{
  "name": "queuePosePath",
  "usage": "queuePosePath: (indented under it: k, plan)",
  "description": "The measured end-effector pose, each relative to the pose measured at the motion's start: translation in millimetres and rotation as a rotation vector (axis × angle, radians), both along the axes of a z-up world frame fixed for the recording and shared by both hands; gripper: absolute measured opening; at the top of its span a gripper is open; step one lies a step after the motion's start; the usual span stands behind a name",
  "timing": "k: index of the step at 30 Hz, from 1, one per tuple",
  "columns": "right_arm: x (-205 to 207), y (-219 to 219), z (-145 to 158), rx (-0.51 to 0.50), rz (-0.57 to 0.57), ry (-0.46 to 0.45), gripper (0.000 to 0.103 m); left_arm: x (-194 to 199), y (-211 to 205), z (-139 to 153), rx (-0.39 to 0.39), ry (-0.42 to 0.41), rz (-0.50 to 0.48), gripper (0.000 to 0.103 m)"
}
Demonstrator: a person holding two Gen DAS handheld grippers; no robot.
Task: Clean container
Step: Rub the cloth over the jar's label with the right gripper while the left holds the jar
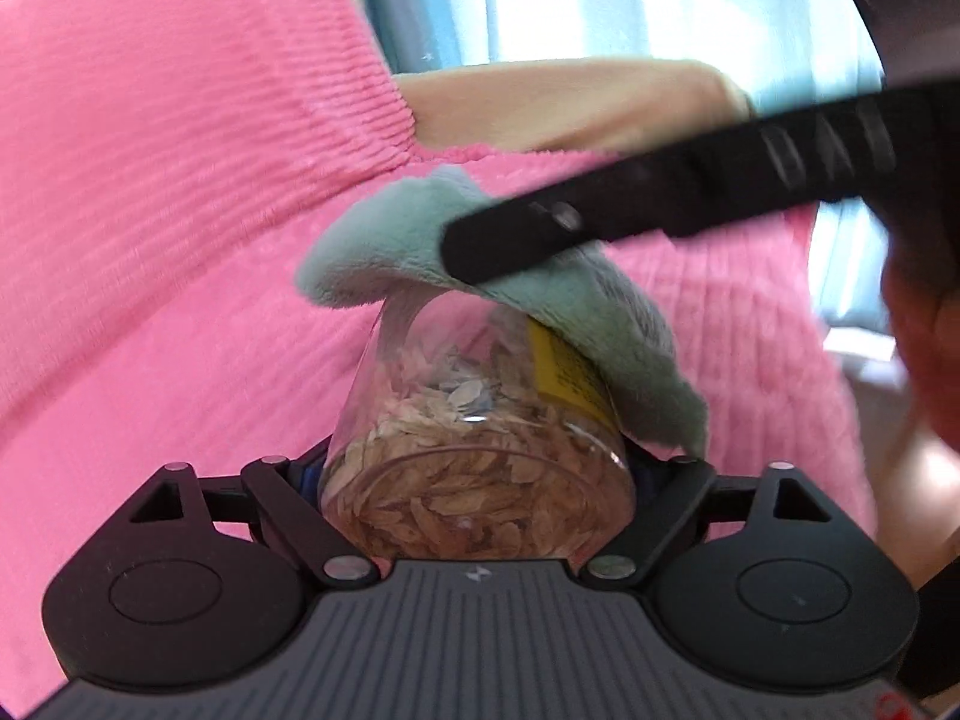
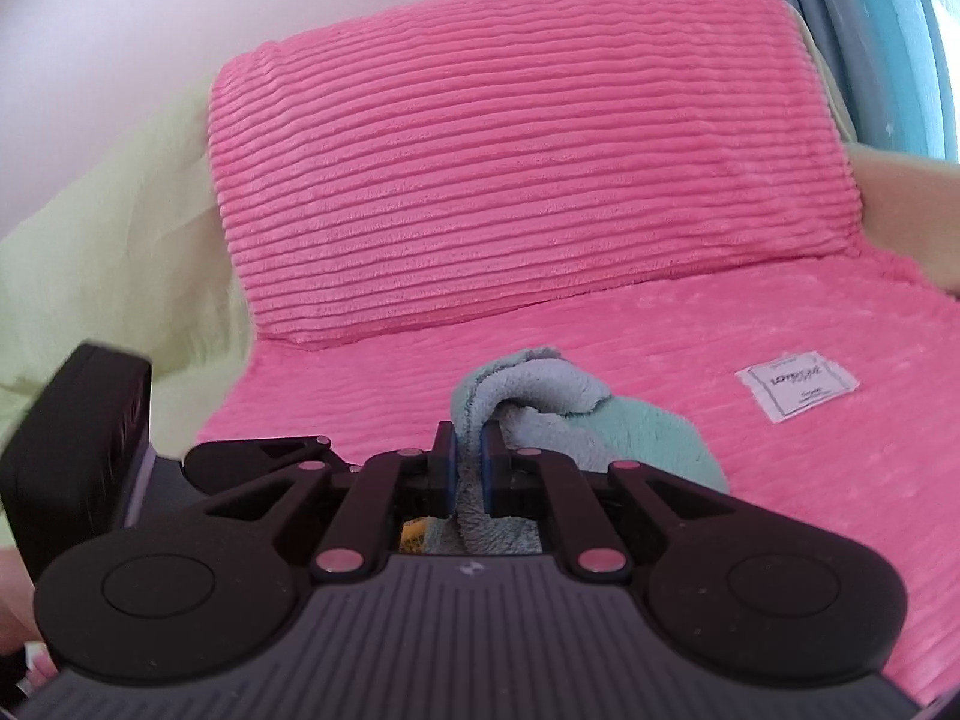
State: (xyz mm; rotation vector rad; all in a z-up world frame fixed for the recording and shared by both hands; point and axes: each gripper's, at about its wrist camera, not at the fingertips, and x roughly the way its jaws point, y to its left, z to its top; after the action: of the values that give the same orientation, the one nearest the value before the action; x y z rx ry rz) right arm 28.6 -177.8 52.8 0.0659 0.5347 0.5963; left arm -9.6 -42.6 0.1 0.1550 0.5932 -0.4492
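Now: Jar Gripped, Cloth Pressed On Top

Leftmost, the left gripper (image 1: 477,468) has its jaws clamped on a clear container (image 1: 474,438) of pale flakes with a yellow label, held above the pink ribbed blanket (image 1: 150,330). Over its far end lies a teal cloth (image 1: 384,240). From the right, the right gripper (image 2: 470,468) reaches in, jaws pinched together on that cloth. Behind stands a pink cushion (image 2: 516,150).

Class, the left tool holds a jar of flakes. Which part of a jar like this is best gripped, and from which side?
Grip the jar at its wide base end, from behind, one finger on each curved side, as the left tool does. That leaves the far end free for the cloth.
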Motion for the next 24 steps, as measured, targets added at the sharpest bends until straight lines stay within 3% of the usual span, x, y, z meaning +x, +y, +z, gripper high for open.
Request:
queuePosePath:
  k: [6,8,10,12,15,16,21,24]
  plan:
    - [1,1,0,0.01,-0.006,0.006,0.005,15,31,0,-0.223,0.119,0.04,0.087]
    - [0,2,1,0.001,-0.007,0.001,0.005,16,36,0,-0.237,0.126,0.041,0.086]
    - [-1,2,1,-0.006,-0.014,-0.002,0.005,15,28,2,-0.178,0.087,0.026,0.085]
    - [-1,-2,3,-0.001,-0.023,-0.001,0.005,11,16,5,-0.069,0.017,0.008,0.085]
    - [1,-7,4,-0.001,-0.046,-0.009,0.006,-4,-16,-2,0.209,-0.145,-0.056,0.085]
    - [2,-8,4,-0.001,-0.052,-0.008,0.006,-7,-22,-5,0.263,-0.182,-0.074,0.085]
    - [1,-4,3,-0.005,-0.024,-0.001,0.007,-5,-23,-9,0.264,-0.193,-0.078,0.085]
    - [-6,3,3,0.028,0.069,0.017,0.007,-6,-21,-10,0.257,-0.178,-0.072,0.085]
